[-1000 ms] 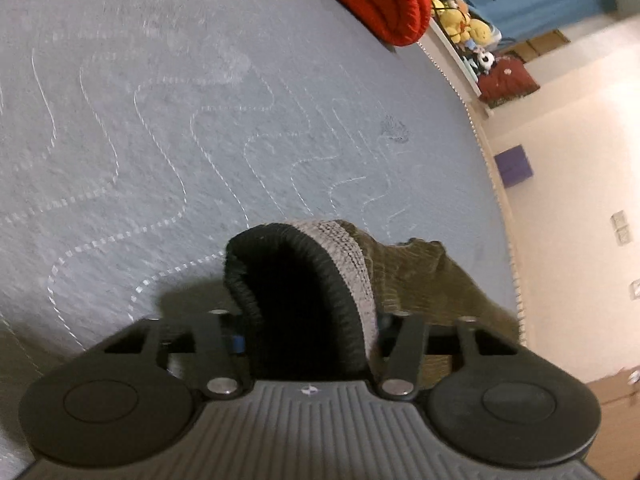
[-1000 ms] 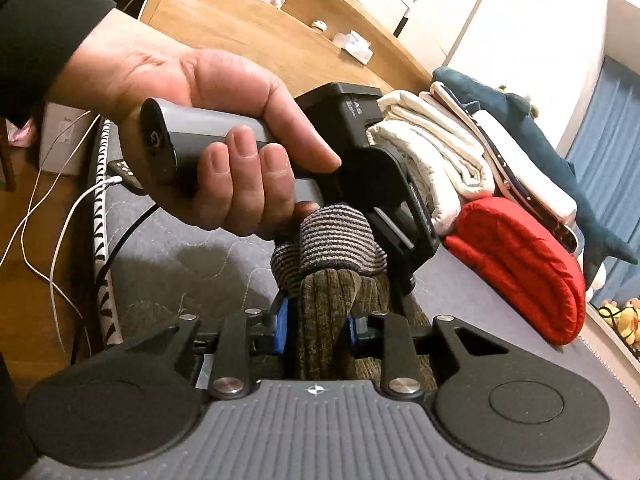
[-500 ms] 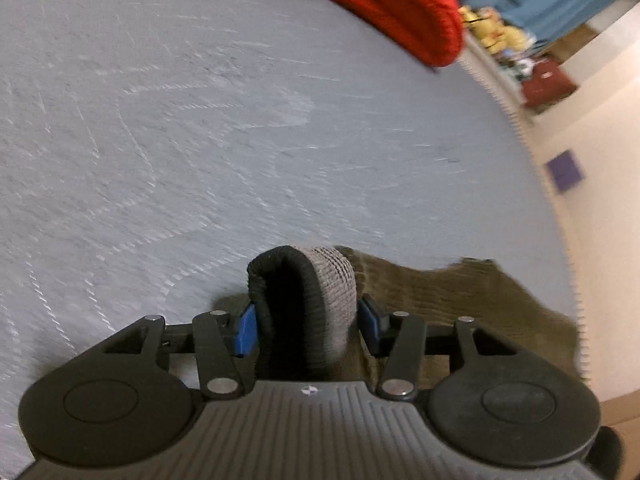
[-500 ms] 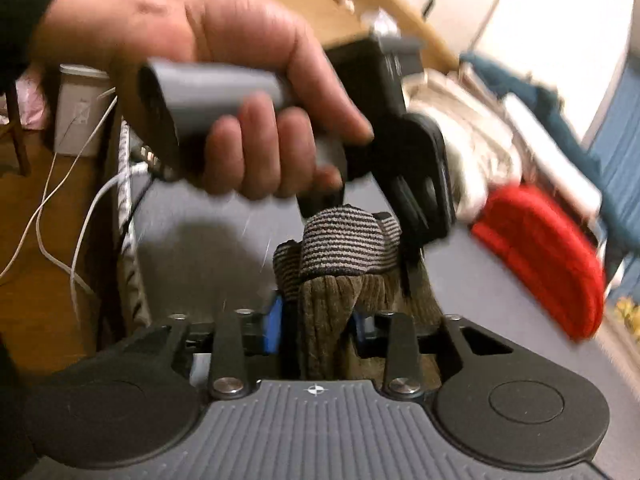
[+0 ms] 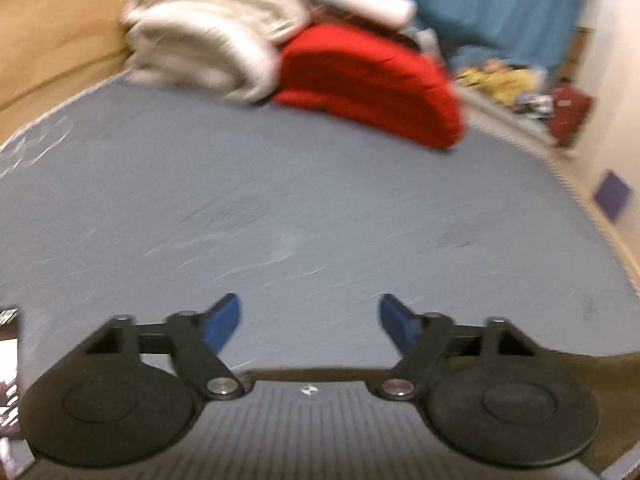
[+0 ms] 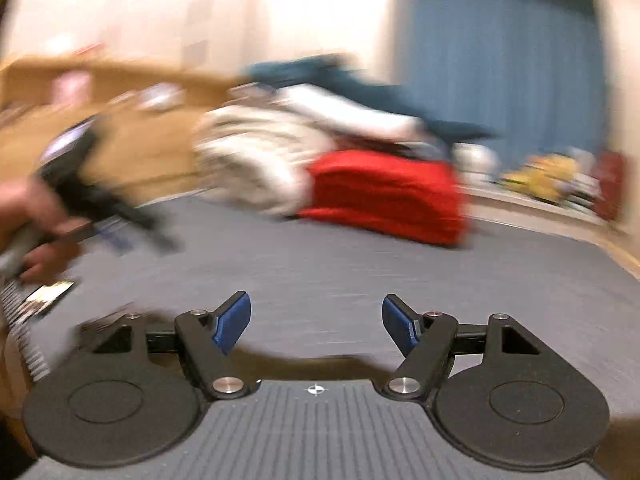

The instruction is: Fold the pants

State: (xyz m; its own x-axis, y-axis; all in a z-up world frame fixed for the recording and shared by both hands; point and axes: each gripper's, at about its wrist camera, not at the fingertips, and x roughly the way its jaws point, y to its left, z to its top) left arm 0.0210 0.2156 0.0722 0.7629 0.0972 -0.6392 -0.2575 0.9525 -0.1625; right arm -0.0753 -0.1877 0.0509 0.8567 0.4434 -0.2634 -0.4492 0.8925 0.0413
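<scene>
Both grippers read wide open and empty: left gripper (image 5: 310, 322) shows its blue pads (image 5: 222, 322) spread well apart over bare mattress, and right gripper (image 6: 316, 324) shows the same.

Pants: I can barely find them. A thin olive-brown strip (image 5: 592, 364) at the bottom right of the left wrist view, just behind the finger linkage, looks like their cloth, lying on the grey mattress (image 5: 320, 200) under or behind the left tool. Right wrist view shows no pants that I can make out. Both pictures are motion-blurred, so I hold that loosely.

Step, as I judge it: a release between folds, with nothing gripped. Whether the fold is finished I cannot tell. Next move calls for tipping the cameras down to find the garment, then picking an edge to pinch.

Pose: both tools point nearly level across the bed toward the red bundle (image 5: 376, 88) and white folded bedding (image 5: 204, 40) at the far side. Person's left hand (image 6: 32, 224), blurred, holds its tool at the left edge of the right wrist view, well apart from the right gripper.
</scene>
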